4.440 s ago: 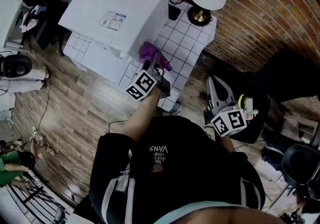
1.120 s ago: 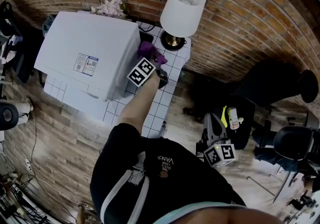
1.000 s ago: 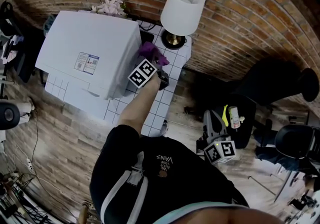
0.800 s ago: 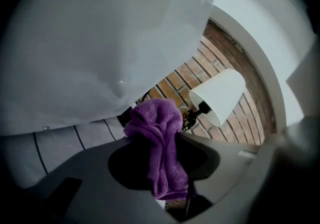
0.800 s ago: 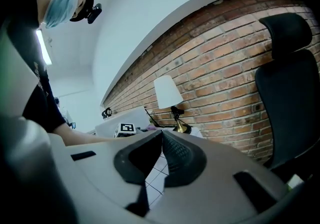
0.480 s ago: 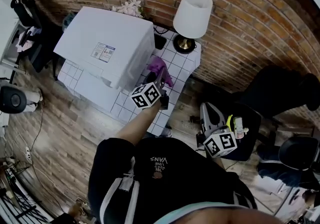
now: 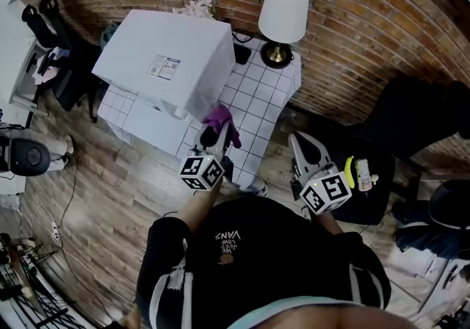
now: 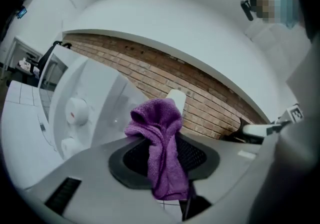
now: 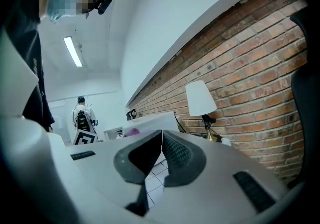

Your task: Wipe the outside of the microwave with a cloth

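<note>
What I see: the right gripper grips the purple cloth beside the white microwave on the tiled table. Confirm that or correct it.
Wrong gripper: the left gripper grips the purple cloth beside the white microwave on the tiled table, as the left gripper view shows. The right gripper is shut on nothing.

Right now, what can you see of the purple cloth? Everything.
The purple cloth looks like a small terry towel, bunched and crumpled. It is pinched between the jaws of the left gripper, with a folded lump standing above the pads and a tail hanging down between them. In the head view it sits above the white tiled table, close to a front corner of the microwave. Whether it touches the casing cannot be told.
</note>
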